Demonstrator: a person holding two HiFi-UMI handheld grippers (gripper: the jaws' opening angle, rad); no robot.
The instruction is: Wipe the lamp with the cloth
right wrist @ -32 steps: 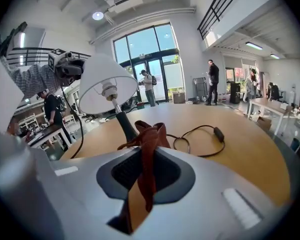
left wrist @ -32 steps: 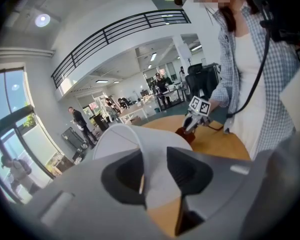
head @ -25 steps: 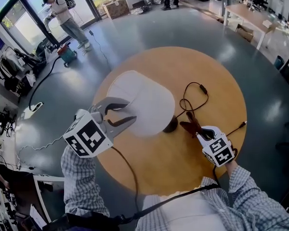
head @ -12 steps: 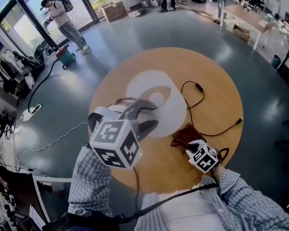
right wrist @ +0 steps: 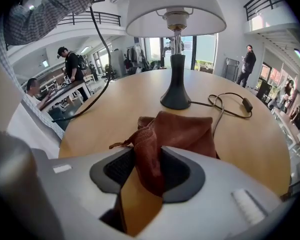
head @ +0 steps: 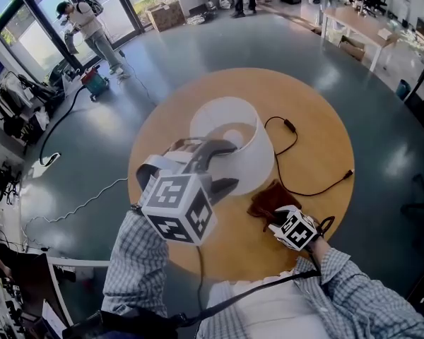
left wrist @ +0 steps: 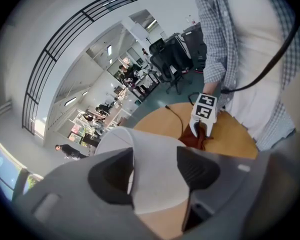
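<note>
The lamp stands upright on the round wooden table (head: 318, 140), its white shade (head: 230, 143) in the middle of the head view. My left gripper (head: 225, 165) straddles the near wall of the shade (left wrist: 155, 169), one jaw inside the rim and one outside. Its jaws are opening and neither pad presses on the shade. The brown cloth (head: 263, 200) lies bunched on the table near the lamp's dark base (right wrist: 176, 101). My right gripper (head: 272, 216) is down at the cloth (right wrist: 180, 131), jaws opening, with a fold of cloth loose between them.
The lamp's black cord (head: 290, 129) loops over the table to the right of the base and trails to the right edge. A person (head: 92, 20) stands on the grey floor at far left. A desk (head: 360, 20) is at the back right.
The lamp went from tilted toward me to standing upright. My left gripper moved right and nearer, and its jaws spread. My right gripper sank left onto the table with the cloth.
</note>
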